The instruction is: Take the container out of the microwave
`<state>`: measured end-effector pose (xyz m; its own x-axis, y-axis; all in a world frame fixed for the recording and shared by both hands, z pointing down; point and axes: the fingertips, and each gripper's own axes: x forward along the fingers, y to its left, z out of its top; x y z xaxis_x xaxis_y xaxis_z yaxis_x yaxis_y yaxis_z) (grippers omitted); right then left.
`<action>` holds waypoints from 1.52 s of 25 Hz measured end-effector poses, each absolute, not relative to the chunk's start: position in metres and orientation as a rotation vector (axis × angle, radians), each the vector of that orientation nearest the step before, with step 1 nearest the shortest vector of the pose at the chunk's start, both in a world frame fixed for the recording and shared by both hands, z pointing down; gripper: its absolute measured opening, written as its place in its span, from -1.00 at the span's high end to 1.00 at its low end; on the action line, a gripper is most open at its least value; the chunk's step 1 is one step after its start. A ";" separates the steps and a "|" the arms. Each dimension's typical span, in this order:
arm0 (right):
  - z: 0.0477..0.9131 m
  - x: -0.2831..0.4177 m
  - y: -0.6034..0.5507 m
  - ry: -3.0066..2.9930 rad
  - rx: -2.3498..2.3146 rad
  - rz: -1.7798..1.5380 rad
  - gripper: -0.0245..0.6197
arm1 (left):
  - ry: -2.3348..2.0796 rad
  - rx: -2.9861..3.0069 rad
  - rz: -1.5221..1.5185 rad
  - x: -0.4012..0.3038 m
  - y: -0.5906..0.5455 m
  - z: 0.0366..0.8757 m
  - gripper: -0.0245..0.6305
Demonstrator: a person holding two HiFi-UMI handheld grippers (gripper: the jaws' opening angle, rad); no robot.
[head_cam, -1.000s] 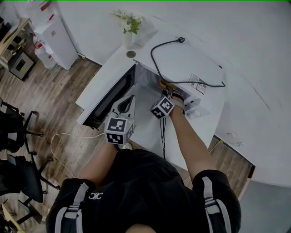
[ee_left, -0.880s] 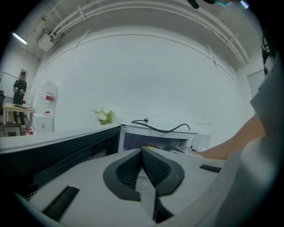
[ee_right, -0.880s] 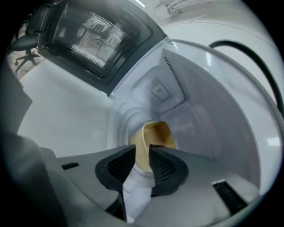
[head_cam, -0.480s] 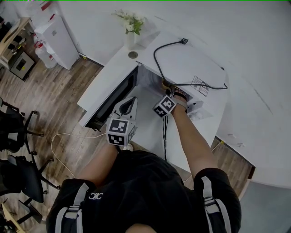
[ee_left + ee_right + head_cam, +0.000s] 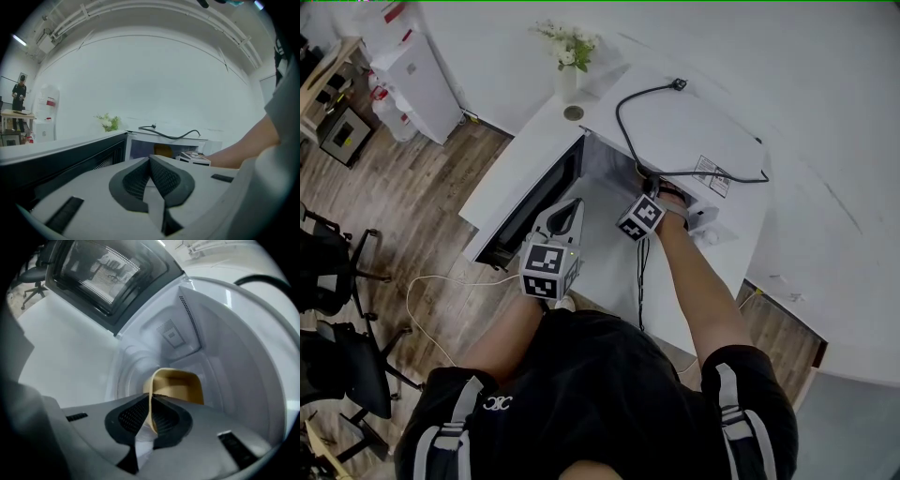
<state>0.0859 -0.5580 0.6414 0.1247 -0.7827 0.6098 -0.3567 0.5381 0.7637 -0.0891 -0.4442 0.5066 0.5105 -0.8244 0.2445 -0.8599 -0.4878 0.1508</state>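
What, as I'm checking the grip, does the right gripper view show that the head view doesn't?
Right gripper view only: the right gripper, its fingers having just been closing, pinches the tan container by its wall inside the microwave. Head view only: the shut left gripper beside the door, the black cable on top, the flower vase. Both: the microwave with its door open.

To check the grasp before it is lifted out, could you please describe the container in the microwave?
The container is a tan, open-topped tub with thin walls and rounded corners, plastic by its look. It stands upright on the floor of the white microwave. The right gripper, whose jaws have just been closing, pinches its near wall.
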 end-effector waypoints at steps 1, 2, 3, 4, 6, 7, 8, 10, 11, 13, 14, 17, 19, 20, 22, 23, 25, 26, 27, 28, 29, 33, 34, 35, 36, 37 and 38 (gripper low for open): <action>0.640 0.084 -0.557 -1.487 1.035 -0.411 0.85 | -1.422 2.505 0.203 -0.088 -0.443 0.506 0.90; 0.638 0.083 -0.555 -1.497 1.031 -0.409 0.85 | -1.417 2.509 0.204 -0.086 -0.443 0.506 0.90; 0.636 0.082 -0.553 -1.505 1.023 -0.406 0.85 | -1.413 2.511 0.205 -0.085 -0.442 0.506 0.90; 0.636 0.081 -0.551 -1.513 1.010 -0.402 0.85 | -1.408 2.513 0.207 -0.083 -0.440 0.506 0.90; 0.637 0.079 -0.545 -1.531 0.979 -0.393 0.85 | -1.400 2.513 0.213 -0.082 -0.438 0.506 0.90; 0.636 0.076 -0.542 -1.545 0.966 -0.387 0.85 | -1.398 2.513 0.218 -0.081 -0.436 0.507 0.90; 0.635 0.074 -0.539 -1.561 0.953 -0.382 0.85 | -1.397 2.514 0.223 -0.081 -0.435 0.507 0.90; 0.633 0.070 -0.533 -1.584 0.924 -0.374 0.85 | -1.396 2.518 0.217 -0.078 -0.433 0.505 0.90; 0.633 0.068 -0.529 -1.595 0.908 -0.370 0.85 | -1.395 2.520 0.211 -0.077 -0.432 0.504 0.90; 0.635 0.065 -0.522 -1.618 0.868 -0.348 0.85 | -1.394 2.522 0.206 -0.074 -0.430 0.503 0.90; 0.636 0.063 -0.518 -1.629 0.848 -0.332 0.86 | -1.394 2.522 0.205 -0.073 -0.428 0.503 0.90; 0.637 0.059 -0.505 -1.659 0.799 -0.288 0.85 | -1.393 2.520 0.204 -0.072 -0.423 0.503 0.90; 0.638 0.056 -0.496 -1.676 0.768 -0.265 0.86 | -1.393 2.517 0.204 -0.071 -0.420 0.503 0.90; 0.639 0.055 -0.492 -1.685 0.753 -0.256 0.86 | -1.394 2.516 0.202 -0.071 -0.418 0.503 0.90; 0.635 0.053 -0.485 -1.704 0.734 -0.246 0.86 | -1.397 2.513 0.200 -0.071 -0.415 0.502 0.90; 0.633 0.052 -0.481 -1.711 0.728 -0.246 0.86 | -1.399 2.511 0.202 -0.071 -0.414 0.502 0.90; 0.628 0.050 -0.471 -1.722 0.712 -0.250 0.86 | -1.403 2.506 0.205 -0.070 -0.410 0.503 0.90; 0.627 0.049 -0.466 -1.730 0.701 -0.249 0.86 | -1.404 2.504 0.205 -0.070 -0.408 0.503 0.90; 0.625 0.047 -0.460 -1.740 0.689 -0.251 0.87 | -1.405 2.502 0.204 -0.070 -0.405 0.504 0.90; 0.623 0.045 -0.455 -1.749 0.676 -0.258 0.87 | -1.406 2.500 0.202 -0.069 -0.403 0.504 0.89; 0.620 0.043 -0.449 -1.755 0.664 -0.269 0.87 | -1.406 2.497 0.201 -0.069 -0.401 0.504 0.90; 0.611 0.039 -0.427 -1.774 0.621 -0.315 0.87 | -1.410 2.492 0.202 -0.065 -0.392 0.505 0.90; 0.609 0.039 -0.420 -1.779 0.611 -0.324 0.87 | -1.412 2.490 0.203 -0.064 -0.389 0.505 0.90; 0.607 0.038 -0.413 -1.783 0.600 -0.333 0.87 | -1.414 2.488 0.204 -0.063 -0.386 0.506 0.90; 0.606 0.038 -0.406 -1.787 0.587 -0.344 0.87 | -1.416 2.485 0.205 -0.061 -0.383 0.506 0.90; 0.605 0.037 -0.399 -1.792 0.573 -0.353 0.87 | -1.418 2.482 0.208 -0.060 -0.380 0.507 0.90; 0.605 0.036 -0.391 -1.796 0.558 -0.361 0.87 | -1.421 2.479 0.211 -0.059 -0.377 0.507 0.90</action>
<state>0.0365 -0.3909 0.6047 -0.2242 -0.5429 0.8093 -0.1880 0.8390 0.5107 -0.0587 -0.3773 0.5074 0.5069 -0.8217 0.2604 -0.8619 -0.4797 0.1644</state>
